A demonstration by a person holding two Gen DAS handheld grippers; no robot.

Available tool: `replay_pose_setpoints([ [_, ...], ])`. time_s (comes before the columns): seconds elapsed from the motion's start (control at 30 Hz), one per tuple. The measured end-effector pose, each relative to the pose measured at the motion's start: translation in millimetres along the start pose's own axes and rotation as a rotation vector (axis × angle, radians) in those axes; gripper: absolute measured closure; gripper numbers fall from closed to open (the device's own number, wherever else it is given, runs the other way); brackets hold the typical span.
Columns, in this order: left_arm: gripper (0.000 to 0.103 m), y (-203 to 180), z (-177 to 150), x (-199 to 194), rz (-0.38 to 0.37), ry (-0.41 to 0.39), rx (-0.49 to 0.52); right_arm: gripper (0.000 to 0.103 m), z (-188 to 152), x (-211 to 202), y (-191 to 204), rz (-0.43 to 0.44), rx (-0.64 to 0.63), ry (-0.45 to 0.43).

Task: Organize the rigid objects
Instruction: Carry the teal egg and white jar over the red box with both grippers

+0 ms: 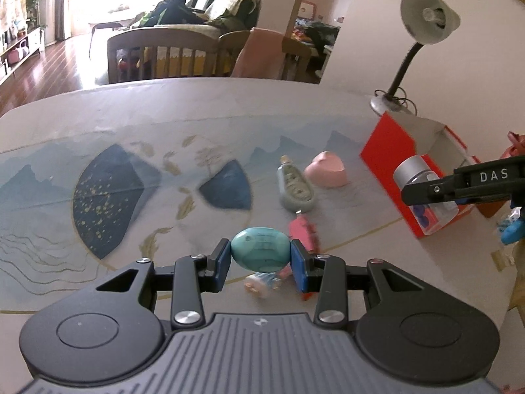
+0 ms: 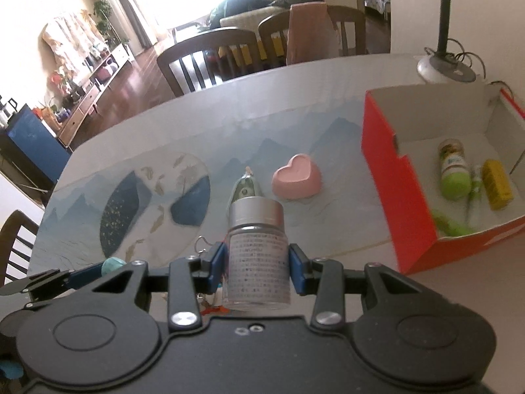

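My left gripper (image 1: 261, 262) is shut on a turquoise egg-shaped stone (image 1: 261, 248), lifted above the table. My right gripper (image 2: 256, 267) is shut on a clear bottle with a silver cap (image 2: 256, 252); the same bottle (image 1: 423, 193) and gripper show at the right of the left wrist view, beside the red box (image 1: 390, 161). The red box (image 2: 387, 170) stands open at the right and holds a green-capped bottle (image 2: 454, 172), a yellow item (image 2: 498, 184) and green bits. On the table lie a pink heart dish (image 2: 297, 180), a small grey-green bottle (image 1: 295, 187) and a pink item (image 1: 303, 229).
A desk lamp (image 1: 426, 23) stands behind the box, its base (image 2: 446, 65) with a coiled cord at the table's far right. A small figurine (image 1: 262, 284) lies under the left gripper. Wooden chairs (image 2: 203, 59) line the far edge. The tablecloth (image 1: 108, 197) has a blue mountain print.
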State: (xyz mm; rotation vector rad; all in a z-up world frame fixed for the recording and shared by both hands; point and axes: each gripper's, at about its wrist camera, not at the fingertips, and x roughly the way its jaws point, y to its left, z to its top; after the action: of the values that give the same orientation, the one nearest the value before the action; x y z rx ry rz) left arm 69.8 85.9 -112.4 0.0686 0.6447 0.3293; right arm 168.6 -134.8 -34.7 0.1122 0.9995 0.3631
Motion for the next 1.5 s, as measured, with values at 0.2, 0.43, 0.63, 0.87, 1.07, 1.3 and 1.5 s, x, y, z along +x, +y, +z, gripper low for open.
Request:
replay_pose_setpoints([
  [0.2, 0.065, -26.5, 15.7, -11.2, 0.013, -0.005, 0.009, 0.064, 5.6, -23.3, -19.6, -0.009, 0.005, -0.029],
  [0.43, 0.065, -64.8, 33.2, -12.3, -0.017, -0.022, 0.036, 0.064, 12.2, -40.5, -55.8, -0.014, 0.017, -0.051],
  [0.63, 0.065, -107.8, 48.5, 2.4, -0.042, -0.028, 0.053, 0.064, 19.8, -48.4, -96.6, -0.027, 0.033, -0.061],
  [0.87, 0.065, -162.6, 63.8, 27.1, -0.082, -0.029, 0.08, 0.064, 26.3, -53.0, -150.1, -0.054, 0.056, -0.06],
  [1.07, 0.065, -206.0, 76.2, 54.3, -0.106, -0.015, 0.092, 0.064, 33.2, -52.3, -190.4, -0.064, 0.075, -0.054],
  [1.3, 0.065, -247.2, 84.0, 89.3, -0.124, 0.026, 0.105, 0.064, 42.3, -46.7, -233.5, -0.086, 0.093, -0.046],
  [1.5, 0.065, -277.3, 91.9, 120.7, -0.112, 0.065, 0.116, 0.064, 52.1, -34.3, -262.8, -0.104, 0.1, -0.027],
])
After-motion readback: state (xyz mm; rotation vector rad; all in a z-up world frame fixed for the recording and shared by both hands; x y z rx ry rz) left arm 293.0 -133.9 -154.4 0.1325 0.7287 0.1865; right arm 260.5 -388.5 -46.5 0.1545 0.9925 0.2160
